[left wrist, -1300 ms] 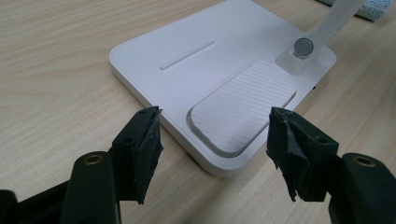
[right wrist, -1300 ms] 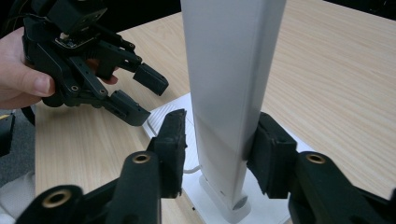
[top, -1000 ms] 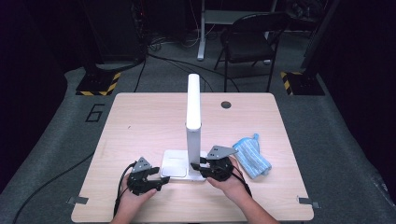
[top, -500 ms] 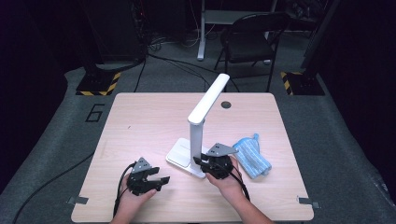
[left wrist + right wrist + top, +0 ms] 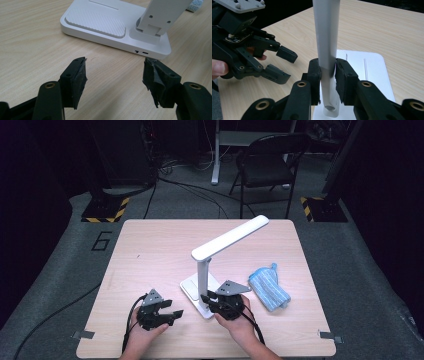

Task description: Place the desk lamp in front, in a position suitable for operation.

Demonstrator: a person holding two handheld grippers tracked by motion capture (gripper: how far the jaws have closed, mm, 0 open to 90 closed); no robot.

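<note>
A white desk lamp stands on the wooden table, its long head angled up toward the back right. My right gripper is shut on the lamp's upright post just above the flat base, with a pad pressing each side. My left gripper rests low on the table to the left of the base, open and holding nothing. In the left gripper view its jaws stand apart in front of the base's ribbed pad and the hinge foot.
A folded blue cloth lies on the table right of the lamp. A dark folding chair and cables sit on the floor beyond the table's far edge. A bare stretch of tabletop lies at the back left.
The lamp has turned on the table: its head swung from pointing straight away to pointing back right, and the base rotated with it. My left gripper stayed put.
</note>
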